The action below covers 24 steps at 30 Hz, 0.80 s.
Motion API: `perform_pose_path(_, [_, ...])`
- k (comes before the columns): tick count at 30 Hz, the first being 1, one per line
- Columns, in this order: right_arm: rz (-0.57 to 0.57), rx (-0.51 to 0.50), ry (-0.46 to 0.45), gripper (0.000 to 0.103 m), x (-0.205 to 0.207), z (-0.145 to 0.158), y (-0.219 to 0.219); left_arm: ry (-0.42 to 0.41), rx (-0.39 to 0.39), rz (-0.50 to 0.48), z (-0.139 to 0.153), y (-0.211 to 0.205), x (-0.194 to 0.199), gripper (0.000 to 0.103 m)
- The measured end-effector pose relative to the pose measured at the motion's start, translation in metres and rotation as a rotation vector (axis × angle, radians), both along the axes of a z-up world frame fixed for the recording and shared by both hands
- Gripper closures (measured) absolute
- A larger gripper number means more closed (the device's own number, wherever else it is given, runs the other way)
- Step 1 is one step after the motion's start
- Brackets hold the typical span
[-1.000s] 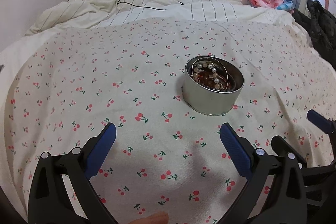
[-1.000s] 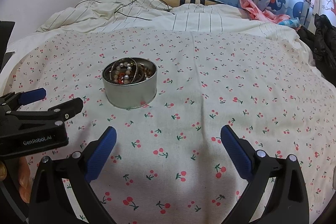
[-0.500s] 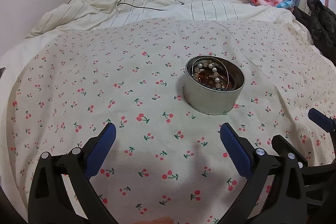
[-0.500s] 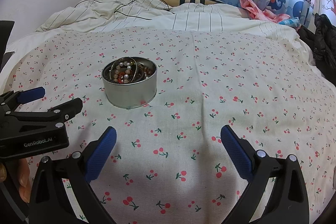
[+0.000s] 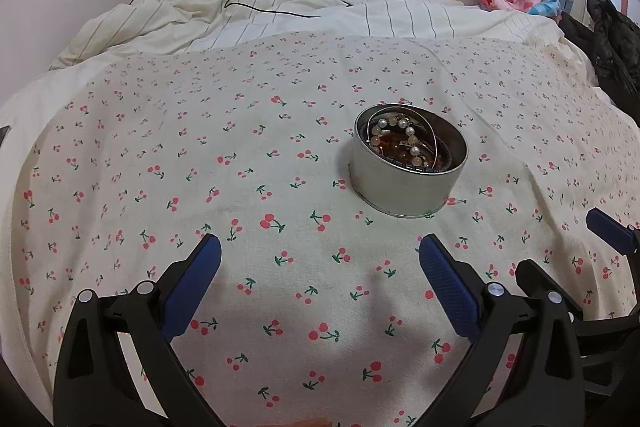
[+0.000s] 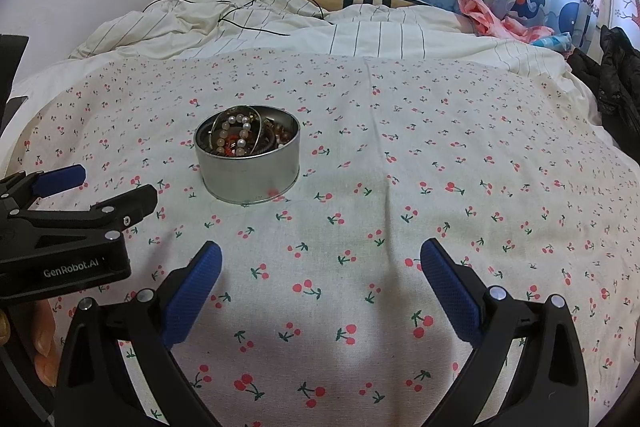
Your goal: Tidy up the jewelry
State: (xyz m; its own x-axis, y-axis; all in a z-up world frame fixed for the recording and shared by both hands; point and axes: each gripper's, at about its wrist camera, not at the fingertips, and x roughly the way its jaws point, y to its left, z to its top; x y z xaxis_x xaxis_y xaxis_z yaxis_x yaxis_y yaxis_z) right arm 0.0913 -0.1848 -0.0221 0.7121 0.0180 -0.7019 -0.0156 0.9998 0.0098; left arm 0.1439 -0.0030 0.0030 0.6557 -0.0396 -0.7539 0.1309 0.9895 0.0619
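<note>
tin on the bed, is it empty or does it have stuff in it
Not empty. The lidless tin stands upright on the cherry-print sheet, with bead bracelets piled inside.

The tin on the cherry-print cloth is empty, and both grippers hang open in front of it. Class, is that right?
Not quite. The tin is not empty: the left wrist view shows bead bracelets piled inside. The rest holds: it sits on the cherry-print cloth, with the left gripper and right gripper open.
</note>
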Motion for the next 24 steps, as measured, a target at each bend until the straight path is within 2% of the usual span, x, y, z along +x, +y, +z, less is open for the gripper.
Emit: perform_pose_path(24, [0.001,-0.001,0.004,0.008,0.0,-0.0021,0.0017,0.006,0.004,-0.001,-0.0014,0.0006,0.0007,0.008])
